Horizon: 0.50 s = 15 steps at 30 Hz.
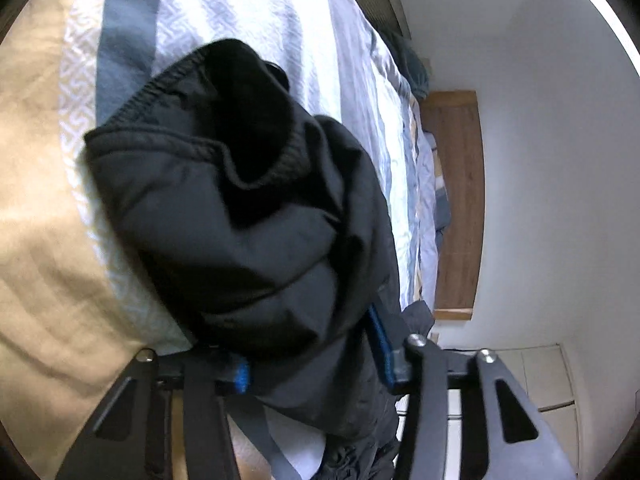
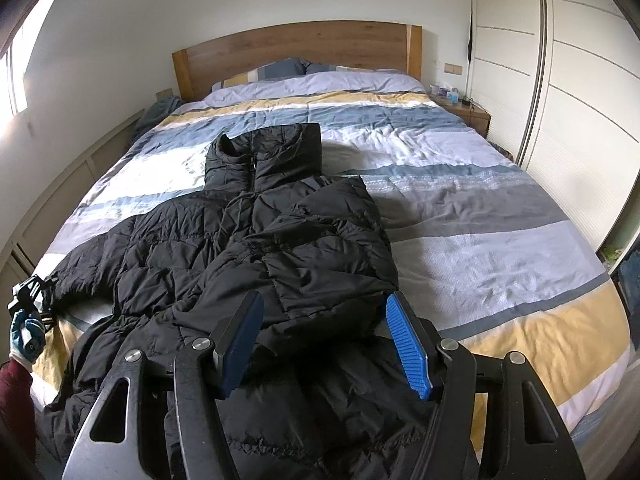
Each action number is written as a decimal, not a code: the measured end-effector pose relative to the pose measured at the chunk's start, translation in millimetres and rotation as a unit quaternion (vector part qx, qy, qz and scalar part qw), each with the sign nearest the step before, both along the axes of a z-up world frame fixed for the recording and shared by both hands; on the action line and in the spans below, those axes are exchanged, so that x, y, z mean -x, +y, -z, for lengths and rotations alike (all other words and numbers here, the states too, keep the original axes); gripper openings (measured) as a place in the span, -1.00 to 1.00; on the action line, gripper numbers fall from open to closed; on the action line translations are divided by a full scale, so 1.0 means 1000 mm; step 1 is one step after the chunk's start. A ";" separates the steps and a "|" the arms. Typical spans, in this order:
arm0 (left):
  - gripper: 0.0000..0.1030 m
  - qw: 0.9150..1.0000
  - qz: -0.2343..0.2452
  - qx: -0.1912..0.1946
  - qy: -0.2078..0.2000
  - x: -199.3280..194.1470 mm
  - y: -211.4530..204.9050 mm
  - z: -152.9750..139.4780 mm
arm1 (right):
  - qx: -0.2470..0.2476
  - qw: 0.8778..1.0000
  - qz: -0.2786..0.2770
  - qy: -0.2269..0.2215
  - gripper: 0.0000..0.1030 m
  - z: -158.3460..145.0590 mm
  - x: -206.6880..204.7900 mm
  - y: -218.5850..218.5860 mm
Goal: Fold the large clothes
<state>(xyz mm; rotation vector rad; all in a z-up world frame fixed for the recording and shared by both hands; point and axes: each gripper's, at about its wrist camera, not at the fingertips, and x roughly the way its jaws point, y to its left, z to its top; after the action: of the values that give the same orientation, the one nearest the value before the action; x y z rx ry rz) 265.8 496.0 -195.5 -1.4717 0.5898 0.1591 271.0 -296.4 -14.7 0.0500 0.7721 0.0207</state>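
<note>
A black puffer jacket (image 2: 256,240) lies on the striped bed, collar toward the headboard, with its right sleeve folded across the chest. My right gripper (image 2: 326,340) hovers open over the lower front of the jacket, and its blue pads (image 2: 408,344) hold nothing. My left gripper (image 1: 312,356) is shut on the jacket's left sleeve (image 1: 240,208), whose ribbed cuff (image 1: 248,116) points away from the camera. It also shows in the right wrist view (image 2: 32,300) at the sleeve's end, at the bed's left edge.
The striped duvet (image 2: 480,216) covers the bed, with a wooden headboard (image 2: 296,48) and pillows at the far end. White wardrobe doors (image 2: 560,80) stand on the right, and a nightstand (image 2: 468,112) is beside them. A window wall runs along the left.
</note>
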 end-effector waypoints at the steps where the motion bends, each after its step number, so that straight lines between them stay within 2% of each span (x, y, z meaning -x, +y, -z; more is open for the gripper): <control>1: -0.39 1.000 -0.001 0.000 0.000 0.001 0.002 0.000 | -0.001 1.000 0.000 0.000 0.23 0.000 0.000 0.000; 2: -0.56 1.000 0.000 -0.001 0.000 0.002 0.001 0.000 | -0.001 1.000 0.000 0.001 0.23 0.000 0.000 0.000; 5: -0.77 1.000 0.008 -0.021 -0.001 -0.001 -0.003 -0.011 | -0.002 1.000 0.003 0.000 0.23 0.000 0.001 -0.002; 15: -0.86 0.993 0.042 -0.102 -0.039 -0.009 -0.025 -0.081 | -0.021 0.999 0.012 -0.029 0.23 -0.012 0.023 -0.021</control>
<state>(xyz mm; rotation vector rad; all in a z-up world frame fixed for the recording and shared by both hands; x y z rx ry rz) 274.7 470.6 -114.2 -1.2476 0.5544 0.0919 248.3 -317.1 -2.7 0.0977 0.7131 0.0157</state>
